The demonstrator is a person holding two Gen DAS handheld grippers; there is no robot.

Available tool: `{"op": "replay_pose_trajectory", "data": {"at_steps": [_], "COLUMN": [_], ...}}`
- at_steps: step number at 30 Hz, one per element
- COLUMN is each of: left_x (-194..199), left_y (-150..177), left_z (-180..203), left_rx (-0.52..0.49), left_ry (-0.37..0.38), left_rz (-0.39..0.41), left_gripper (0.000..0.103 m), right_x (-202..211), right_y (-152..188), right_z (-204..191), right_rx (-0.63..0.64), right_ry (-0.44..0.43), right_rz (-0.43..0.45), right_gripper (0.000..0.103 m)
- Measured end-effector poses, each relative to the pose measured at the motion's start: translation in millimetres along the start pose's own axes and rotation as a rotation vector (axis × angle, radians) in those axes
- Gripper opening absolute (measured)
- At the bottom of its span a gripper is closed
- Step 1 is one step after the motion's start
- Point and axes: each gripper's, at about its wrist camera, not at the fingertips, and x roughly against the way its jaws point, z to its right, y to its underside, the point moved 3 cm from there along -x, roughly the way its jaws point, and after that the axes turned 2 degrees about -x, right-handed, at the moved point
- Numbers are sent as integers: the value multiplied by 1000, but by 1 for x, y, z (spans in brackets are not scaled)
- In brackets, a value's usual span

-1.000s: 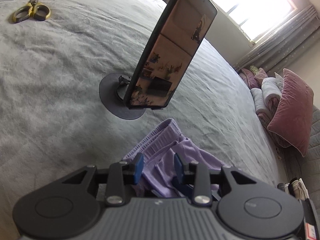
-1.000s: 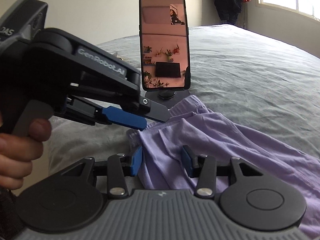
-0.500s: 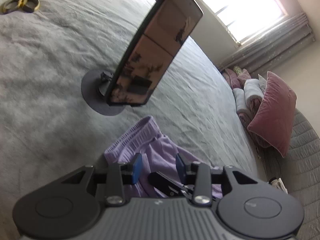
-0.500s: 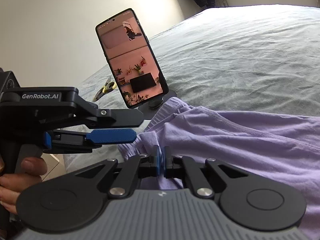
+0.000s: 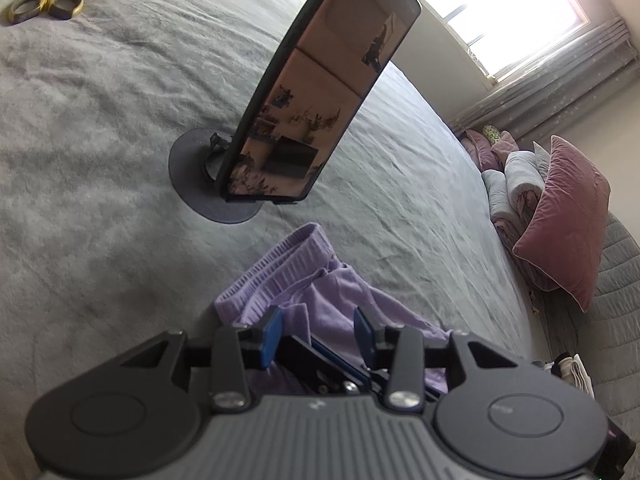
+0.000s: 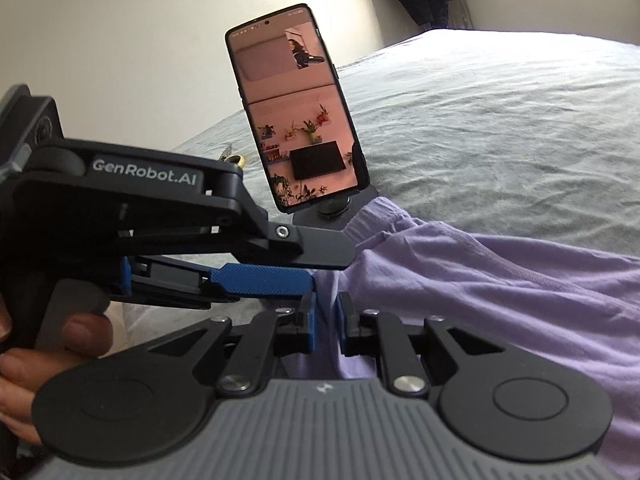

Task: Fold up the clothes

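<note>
A purple garment lies crumpled on the grey bed cover, its ribbed waistband toward the phone stand. My right gripper sits at the garment's near edge. Its jaws are narrow and opening, with a fold of purple cloth still filling the gap between the pads. My left gripper hovers just above the same edge and is also opening, pads well apart and pressing on nothing. In the right wrist view the left gripper comes in from the left, its tips at the cloth's edge. One right finger shows beneath the left jaws.
A phone stands on a round black stand just beyond the garment. Yellow-handled scissors lie far off on the cover. Pink pillows and rolled bedding sit at the right. A person's hand holds the left gripper.
The right gripper went from wide apart to nearly closed on the garment's edge, then parted slightly, and it rolled. The left jaws widened a little.
</note>
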Motion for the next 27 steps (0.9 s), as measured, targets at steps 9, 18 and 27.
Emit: {"op": "replay_pose_trajectory", "data": {"at_steps": [9, 18, 27], "left_x": [1, -21, -11], "left_y": [-2, 0, -2], "left_z": [-2, 3, 22], "left_rx": [40, 68, 103], "left_ry": [69, -34, 84], "left_rz": [-35, -13, 4], "left_gripper": [51, 2, 2], "right_x": [31, 37, 42], "right_y": [-5, 6, 12], "right_z": [-1, -17, -19], "right_rx": [32, 128, 197], "right_ry": [-28, 45, 175], "right_rz": [99, 87, 150], "right_gripper": [1, 15, 54]}}
